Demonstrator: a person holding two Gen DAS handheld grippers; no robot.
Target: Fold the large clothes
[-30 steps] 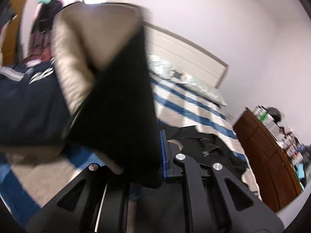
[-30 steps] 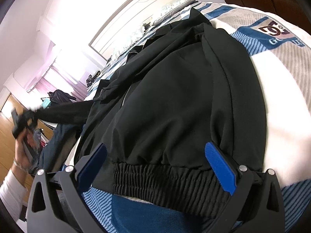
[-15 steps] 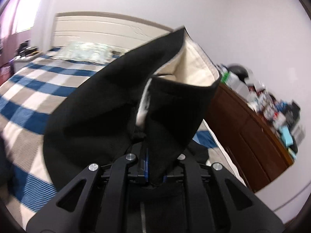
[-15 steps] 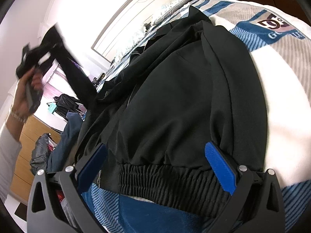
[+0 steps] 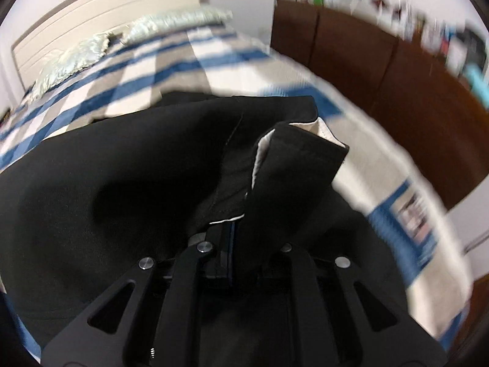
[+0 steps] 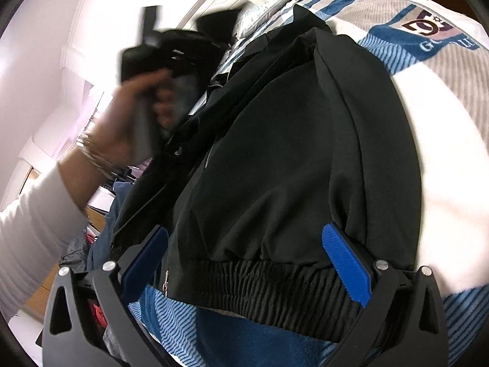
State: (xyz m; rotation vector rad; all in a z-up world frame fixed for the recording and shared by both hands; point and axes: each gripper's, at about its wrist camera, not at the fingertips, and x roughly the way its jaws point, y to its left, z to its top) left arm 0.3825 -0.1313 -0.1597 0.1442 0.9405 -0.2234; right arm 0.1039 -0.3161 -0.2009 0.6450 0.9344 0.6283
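On the bed (image 6: 443,140) lies the black jacket (image 6: 290,159), spread over the striped blanket, ribbed hem (image 6: 259,287) nearest the right claw (image 6: 244,263). That claw's jaws are spread wide, hovering just beside the hem and pinching nothing. The left claw (image 5: 235,232) is pressed together on the sleeve cuff (image 5: 293,165), pale lining showing, and carries it above the jacket's body. So I'd say this is the sleeve-fold step; next, the cuff probably needs laying flat across the chest before letting go. Only the right view shows the person's hand (image 6: 134,122) gripping the left tool, plus the zipper. Only the left view shows the pinch itself, the pillows (image 5: 122,39) and a brown dresser (image 5: 382,70) far right.
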